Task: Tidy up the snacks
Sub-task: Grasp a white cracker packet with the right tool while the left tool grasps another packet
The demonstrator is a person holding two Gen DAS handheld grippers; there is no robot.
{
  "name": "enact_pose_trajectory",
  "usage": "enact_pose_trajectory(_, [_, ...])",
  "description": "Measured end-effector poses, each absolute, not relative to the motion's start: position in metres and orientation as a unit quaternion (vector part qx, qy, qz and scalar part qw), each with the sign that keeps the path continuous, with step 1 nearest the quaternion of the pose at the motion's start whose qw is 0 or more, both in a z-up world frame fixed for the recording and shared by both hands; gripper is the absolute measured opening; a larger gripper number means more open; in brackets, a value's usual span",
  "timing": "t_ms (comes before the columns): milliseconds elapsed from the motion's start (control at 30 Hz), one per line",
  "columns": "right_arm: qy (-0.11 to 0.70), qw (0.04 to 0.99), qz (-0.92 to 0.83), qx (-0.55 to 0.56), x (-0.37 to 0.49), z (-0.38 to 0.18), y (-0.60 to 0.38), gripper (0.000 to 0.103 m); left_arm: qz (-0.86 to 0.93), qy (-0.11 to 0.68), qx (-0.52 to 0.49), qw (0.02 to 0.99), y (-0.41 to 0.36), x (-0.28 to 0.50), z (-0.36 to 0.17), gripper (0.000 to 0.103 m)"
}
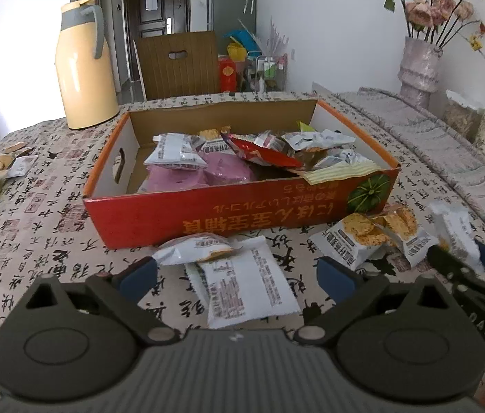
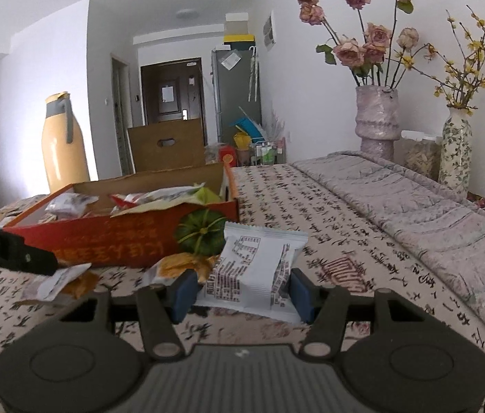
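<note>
right gripper [image 2: 240, 290] has its blue pads pressed on both sides of a white crinkly snack packet with black print [image 2: 259, 268], held just off the calligraphy-print tablecloth [image 2: 311, 213] near the front right corner of the red cardboard box [image 2: 122, 237] that's already half full of snacks. left gripper [image 1: 237, 272] is wide open with nothing in it, hovering over another white flat packet [image 1: 245, 289] lying by the box's front edge. looks like the carry-to-box step, so next it needs to clear the box's front wall and let go inside.
</note>
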State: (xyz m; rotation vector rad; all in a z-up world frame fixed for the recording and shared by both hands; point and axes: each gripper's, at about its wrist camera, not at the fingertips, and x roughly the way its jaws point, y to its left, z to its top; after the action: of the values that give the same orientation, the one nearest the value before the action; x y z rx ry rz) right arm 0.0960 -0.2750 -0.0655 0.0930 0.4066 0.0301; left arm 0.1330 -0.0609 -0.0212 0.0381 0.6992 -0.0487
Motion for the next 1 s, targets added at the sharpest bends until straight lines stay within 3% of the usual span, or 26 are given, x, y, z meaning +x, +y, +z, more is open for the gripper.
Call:
enact_pose_trajectory(133, [0.206, 0.977, 0.019, 0.058, 0.103, -0.071, -0.282, 0.058, -0.013, 0.358, 0.02, 0.934, -0.066, 0.145, -0.029, 0.099])
enact_pose_trajectory(300, [0.212, 0.973, 0.041, 0.077, 0.105, -0.075, -0.286, 0.058, -0.01, 0.38, 0.015, 0.925, -0.068, 0.155, -0.041, 0.078])
enact_pose_trajectory(400, [0.213, 0.973, 0.047, 0.08, 0.105, -0.076, -0.287, 0.058, -0.004, 0.39, 0.011, 0.921, -0.067, 0.16, -0.047, 0.074])
enact_pose_trajectory(500, [0.213, 0.972, 0.051, 0.083, 0.105, -0.076, -0.287, 0.058, -0.002, 0.398, 0.003, 0.917, -0.064, 0.162, -0.05, 0.058])
enact_pose_trajectory(667, [0.212, 0.972, 0.057, 0.086, 0.105, -0.077, -0.288, 0.058, -0.003, 0.401, 0.002, 0.916, -0.061, 0.158, -0.051, 0.045])
enact_pose_trajectory(1000, [0.212, 0.972, 0.053, 0.087, 0.104, -0.077, -0.289, 0.058, -0.019, 0.396, -0.005, 0.918, -0.055, 0.145, -0.047, 0.043])
